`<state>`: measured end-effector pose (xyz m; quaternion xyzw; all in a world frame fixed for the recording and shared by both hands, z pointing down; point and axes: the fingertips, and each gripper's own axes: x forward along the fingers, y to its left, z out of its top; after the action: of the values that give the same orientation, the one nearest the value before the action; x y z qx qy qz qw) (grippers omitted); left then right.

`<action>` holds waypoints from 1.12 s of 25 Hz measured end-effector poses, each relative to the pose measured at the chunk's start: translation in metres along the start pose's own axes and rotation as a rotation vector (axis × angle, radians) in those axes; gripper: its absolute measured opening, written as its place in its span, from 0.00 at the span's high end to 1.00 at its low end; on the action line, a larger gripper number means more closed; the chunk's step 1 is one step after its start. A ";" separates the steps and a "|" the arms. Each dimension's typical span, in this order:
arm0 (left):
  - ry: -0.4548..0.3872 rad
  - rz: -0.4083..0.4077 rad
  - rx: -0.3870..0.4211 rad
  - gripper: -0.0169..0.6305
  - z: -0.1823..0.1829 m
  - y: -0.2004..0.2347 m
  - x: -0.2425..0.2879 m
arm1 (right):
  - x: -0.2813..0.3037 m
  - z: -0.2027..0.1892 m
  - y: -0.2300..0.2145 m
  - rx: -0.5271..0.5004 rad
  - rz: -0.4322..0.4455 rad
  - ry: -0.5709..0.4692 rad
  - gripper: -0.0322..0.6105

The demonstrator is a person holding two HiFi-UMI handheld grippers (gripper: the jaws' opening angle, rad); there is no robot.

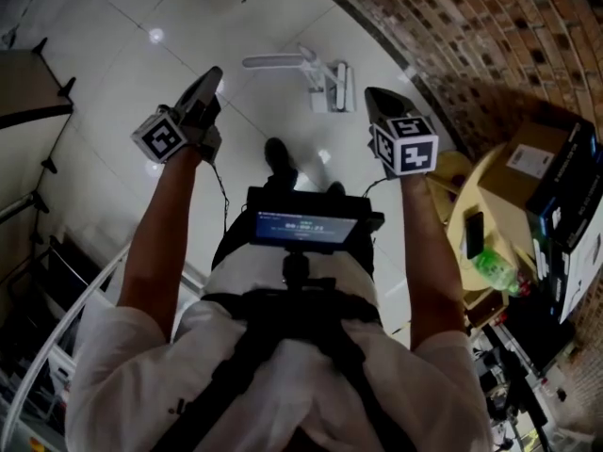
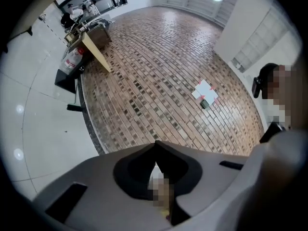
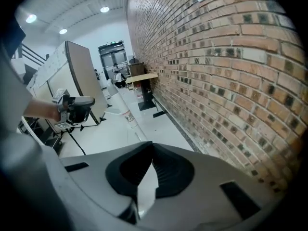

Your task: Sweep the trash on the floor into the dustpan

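Now the left gripper and right gripper both hold their jaws together, empty; the right is nearer the wall.

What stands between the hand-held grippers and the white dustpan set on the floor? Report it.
Nothing visible. The white dustpan set lies on open floor tiles just past the left hand-held gripper and right hand-held gripper, both shut and empty. The person's shoe sits nearer the body, out of the path.

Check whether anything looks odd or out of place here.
One oddity: the left tongs and right tongs are both shut on nothing, while a white long-handled tool lies flat on the floor, untouched.
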<state>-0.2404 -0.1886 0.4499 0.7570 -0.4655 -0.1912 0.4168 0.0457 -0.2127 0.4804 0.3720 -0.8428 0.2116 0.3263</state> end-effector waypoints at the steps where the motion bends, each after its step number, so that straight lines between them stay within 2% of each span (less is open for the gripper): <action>1: -0.005 -0.005 0.006 0.97 -0.006 -0.008 -0.002 | -0.003 -0.003 0.001 0.002 0.006 -0.003 0.95; 6: -0.015 -0.030 0.077 0.97 -0.046 -0.053 -0.010 | -0.023 -0.027 0.008 -0.032 0.048 -0.012 0.95; 9: -0.003 0.010 0.123 0.97 -0.074 -0.082 -0.020 | -0.040 -0.046 0.008 -0.049 0.069 -0.020 0.95; 19: 0.001 -0.020 0.172 0.97 -0.185 -0.166 -0.042 | -0.117 -0.095 -0.012 -0.064 0.086 -0.107 0.95; 25: -0.034 -0.026 0.183 0.97 -0.217 -0.203 -0.061 | -0.153 -0.100 -0.014 -0.003 0.141 -0.222 0.95; 28: -0.041 -0.011 0.183 0.97 -0.225 -0.217 -0.072 | -0.162 -0.103 -0.007 0.010 0.162 -0.233 0.95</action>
<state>-0.0054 0.0235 0.3975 0.7905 -0.4852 -0.1658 0.3350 0.1747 -0.0763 0.4384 0.3266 -0.9012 0.1967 0.2061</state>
